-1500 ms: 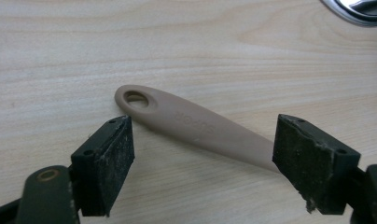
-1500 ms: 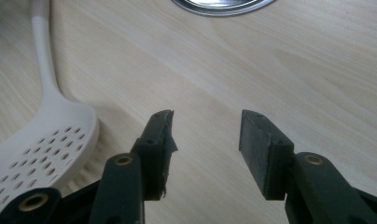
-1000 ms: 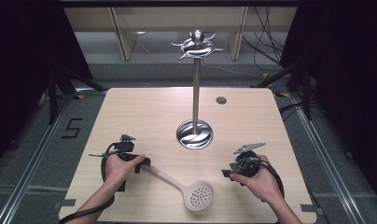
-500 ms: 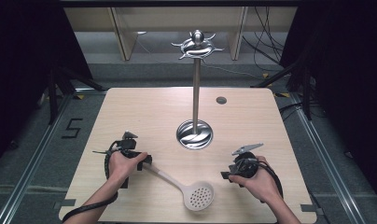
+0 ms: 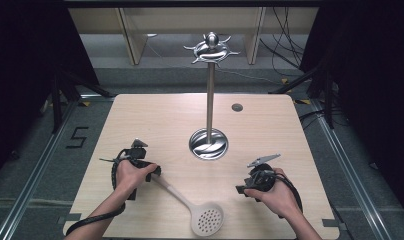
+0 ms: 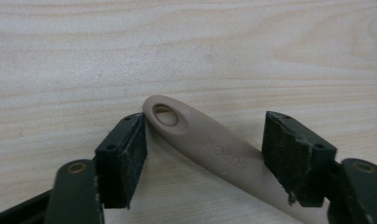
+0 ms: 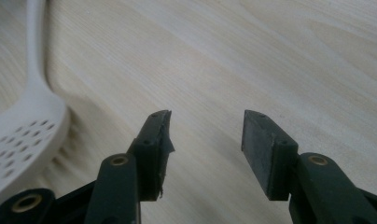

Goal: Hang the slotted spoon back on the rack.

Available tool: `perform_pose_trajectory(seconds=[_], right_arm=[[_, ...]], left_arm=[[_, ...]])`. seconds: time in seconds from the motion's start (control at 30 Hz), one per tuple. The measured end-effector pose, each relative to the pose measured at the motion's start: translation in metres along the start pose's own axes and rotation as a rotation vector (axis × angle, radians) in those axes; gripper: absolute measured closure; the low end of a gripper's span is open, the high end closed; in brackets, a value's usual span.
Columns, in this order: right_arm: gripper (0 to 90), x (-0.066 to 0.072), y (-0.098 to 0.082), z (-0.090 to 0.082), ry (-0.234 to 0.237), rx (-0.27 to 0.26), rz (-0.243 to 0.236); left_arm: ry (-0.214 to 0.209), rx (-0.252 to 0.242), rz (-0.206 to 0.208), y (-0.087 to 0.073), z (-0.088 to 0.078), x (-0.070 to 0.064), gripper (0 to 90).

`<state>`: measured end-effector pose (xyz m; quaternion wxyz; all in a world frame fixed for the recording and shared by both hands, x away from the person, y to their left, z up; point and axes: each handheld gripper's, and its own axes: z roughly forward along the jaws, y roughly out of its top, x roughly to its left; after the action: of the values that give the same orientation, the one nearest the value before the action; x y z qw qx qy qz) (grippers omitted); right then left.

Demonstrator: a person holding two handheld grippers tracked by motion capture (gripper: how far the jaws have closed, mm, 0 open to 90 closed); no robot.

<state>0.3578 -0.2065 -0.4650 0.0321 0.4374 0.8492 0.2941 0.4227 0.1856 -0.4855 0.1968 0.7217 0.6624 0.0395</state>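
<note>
On the near edge of the table (image 5: 155,115), the slotted spoon (image 5: 202,217) lies flat, its handle end between the left gripper (image 6: 203,154)'s spread jaws, presumably lined up for a grab. The right gripper (image 7: 205,135) waits beside the bowl, jaws apart, holding nothing.

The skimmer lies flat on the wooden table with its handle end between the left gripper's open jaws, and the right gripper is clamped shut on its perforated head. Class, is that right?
Not quite. The right gripper is open and holds nothing; in the right gripper view the perforated head lies off to the side, outside its jaws. The rest stands: the skimmer lies flat on the table, handle end between the left gripper's open jaws.
</note>
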Motion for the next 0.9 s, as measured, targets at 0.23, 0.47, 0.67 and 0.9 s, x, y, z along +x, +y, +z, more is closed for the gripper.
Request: perform_pose_trajectory(seconds=[0.23,0.47,0.67,0.9], right_arm=[[51.7,0.001,0.0,0.0,0.007,0.028,0.011],[51.4,0.002,0.0,0.0,0.008,0.032,0.01],[51.3,0.002,0.0,0.0,0.01,0.034,0.006],[51.1,0.002,0.0,0.0,0.015,0.038,0.011]], left_arm=[[0.008,0.002,0.055,0.001,0.0,0.0,44.8],[0.016,0.019,0.112,0.003,0.001,-0.004,55.3],[0.015,0.066,0.229,0.005,0.0,-0.009,64.0],[-0.001,0.063,0.245,0.005,0.001,-0.008,66.6]])
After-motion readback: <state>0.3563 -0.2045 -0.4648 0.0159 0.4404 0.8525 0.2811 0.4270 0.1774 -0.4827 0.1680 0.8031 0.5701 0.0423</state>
